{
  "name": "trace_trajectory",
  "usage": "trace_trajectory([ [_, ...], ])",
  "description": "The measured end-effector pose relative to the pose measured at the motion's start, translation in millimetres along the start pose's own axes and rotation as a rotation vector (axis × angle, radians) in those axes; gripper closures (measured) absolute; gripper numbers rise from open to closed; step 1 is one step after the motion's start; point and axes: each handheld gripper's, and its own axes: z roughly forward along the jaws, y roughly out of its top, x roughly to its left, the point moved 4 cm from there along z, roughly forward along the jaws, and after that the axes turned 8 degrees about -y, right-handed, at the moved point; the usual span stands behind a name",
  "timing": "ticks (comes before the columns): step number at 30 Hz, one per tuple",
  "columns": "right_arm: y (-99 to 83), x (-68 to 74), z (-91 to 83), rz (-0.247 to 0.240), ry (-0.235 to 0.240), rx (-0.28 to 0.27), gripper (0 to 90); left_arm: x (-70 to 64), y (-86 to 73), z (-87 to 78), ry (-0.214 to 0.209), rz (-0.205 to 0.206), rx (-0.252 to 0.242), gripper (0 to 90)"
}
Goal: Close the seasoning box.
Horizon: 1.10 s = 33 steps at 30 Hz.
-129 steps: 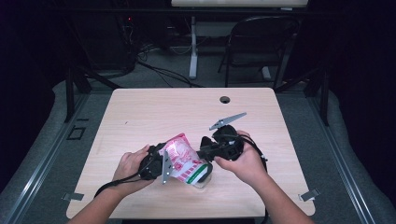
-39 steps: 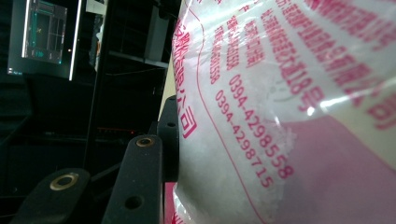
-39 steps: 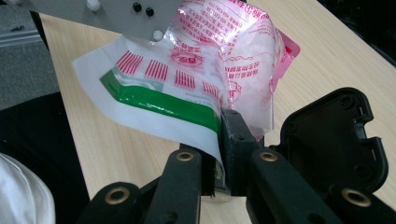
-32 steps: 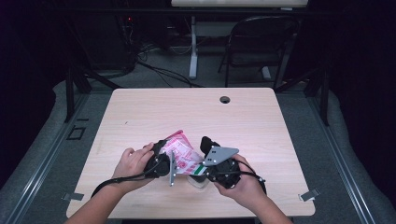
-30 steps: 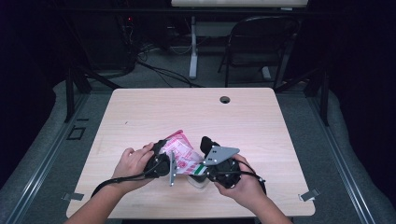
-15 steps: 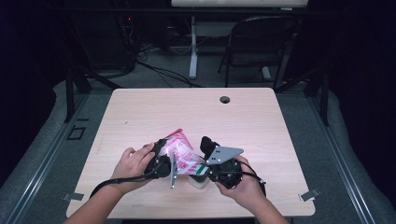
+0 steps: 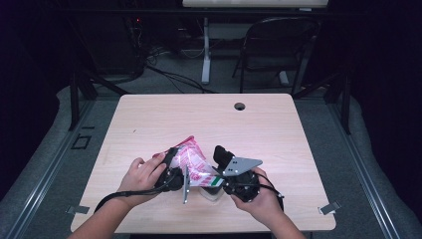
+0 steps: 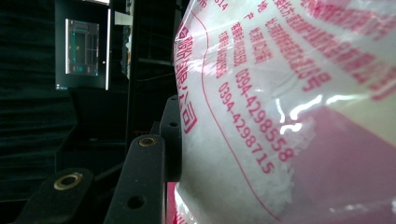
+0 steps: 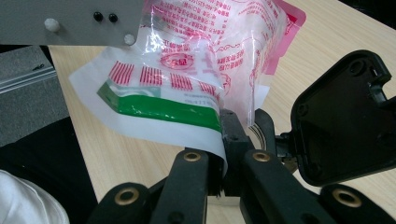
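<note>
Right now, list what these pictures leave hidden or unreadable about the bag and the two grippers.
- Bag contents: in the left gripper view the plastic is too close, so only white grains and print show.
- Left gripper: its second jaw is hidden behind the bag.
- Right gripper: the bag's white edge covers its jaw tips.
- High view: the print is too small to read, and the hands and grippers cover the bag's lower part.

The bag (image 9: 205,51) is thin glossy plastic film, crinkled, part clear, printed in red with a green band. Both tools, left (image 7: 171,172) and right (image 9: 223,140), are matt black plastic with brass-looking rivets. The counter (image 7: 278,129) is pale, smooth wood-grain laminate.
</note>
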Motion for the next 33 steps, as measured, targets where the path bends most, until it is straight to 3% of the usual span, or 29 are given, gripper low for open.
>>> trace_trajectory([
  [10, -2.5, -0.7, 1.1, 0.019, 0.006, -0.009, 90.0, 2.6, 1.3, -4.1, 0.015, 0.042, 0.02, 66.7],
  [19, -6.3, -1.8, 3.9, 0.034, 0.009, -0.005, 90.0, 3.1, 2.7, -3.5, -0.008, 0.069, 0.031, 67.2],
  [33, -7.3, -3.9, 4.9, 0.051, 0.025, -0.02, 90.0, 9.4, 5.0, -6.8, -0.001, 0.13, 0.054, 67.6],
])
